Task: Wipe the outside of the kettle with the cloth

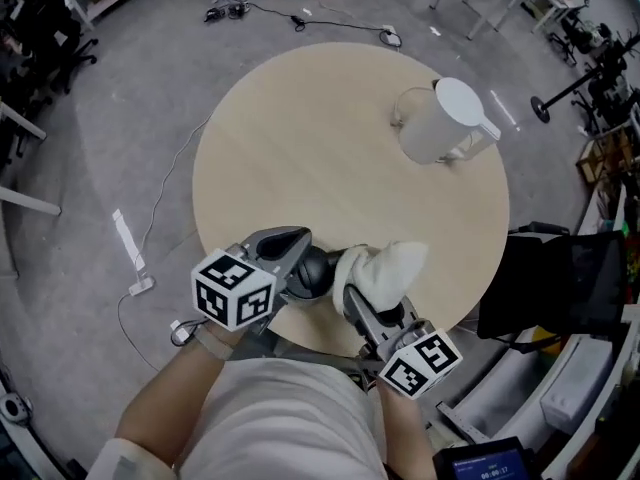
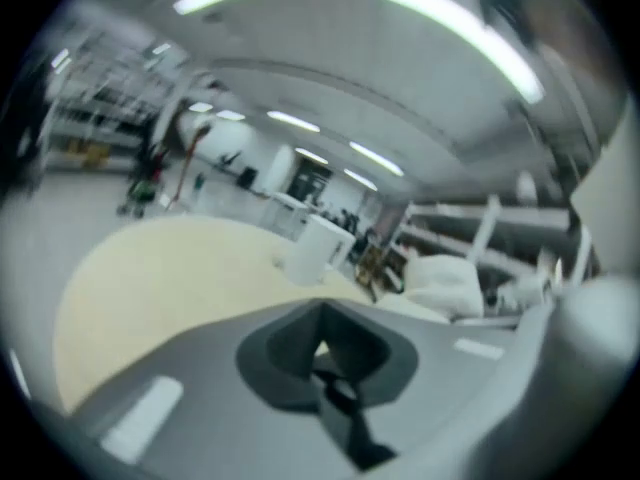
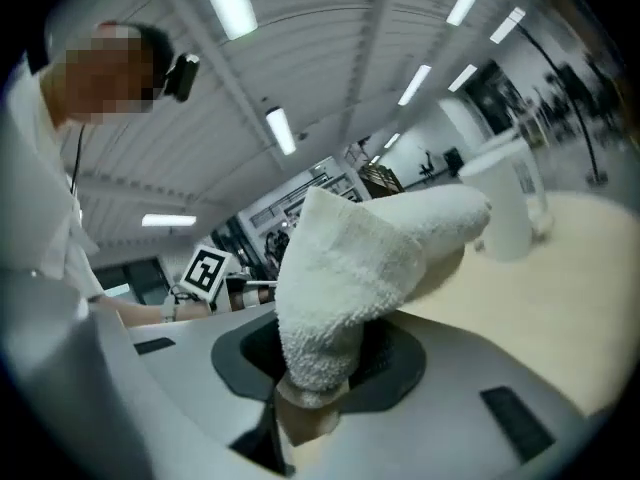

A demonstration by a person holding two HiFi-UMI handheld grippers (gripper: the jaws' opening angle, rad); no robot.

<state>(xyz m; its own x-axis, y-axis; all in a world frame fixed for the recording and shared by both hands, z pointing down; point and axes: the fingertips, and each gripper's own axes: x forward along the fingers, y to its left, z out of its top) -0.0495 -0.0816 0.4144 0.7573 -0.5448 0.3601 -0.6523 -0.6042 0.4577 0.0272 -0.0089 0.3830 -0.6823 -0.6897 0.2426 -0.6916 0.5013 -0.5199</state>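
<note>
White cloth (image 3: 370,258), soft & light, is being clenched at one end by right tongs (image 3: 318,373); left tongs (image 2: 325,363) are being held shut, empty. Kettle (image 1: 440,123), prob. slippery, is standing far across worktop (image 1: 290,158).

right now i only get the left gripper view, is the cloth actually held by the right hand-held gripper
Observer: Yes. The right gripper view shows the cloth pinched between the jaws of the right hand-held gripper.
Operator: where's the kettle from the person
Observer: In the head view the kettle stands at the far right of the table, apart from both grippers.
Operator: and where's my gripper next to that cloth
Observer: The head view puts the left hand-held gripper at the table's near edge, just left of the cloth.
</note>
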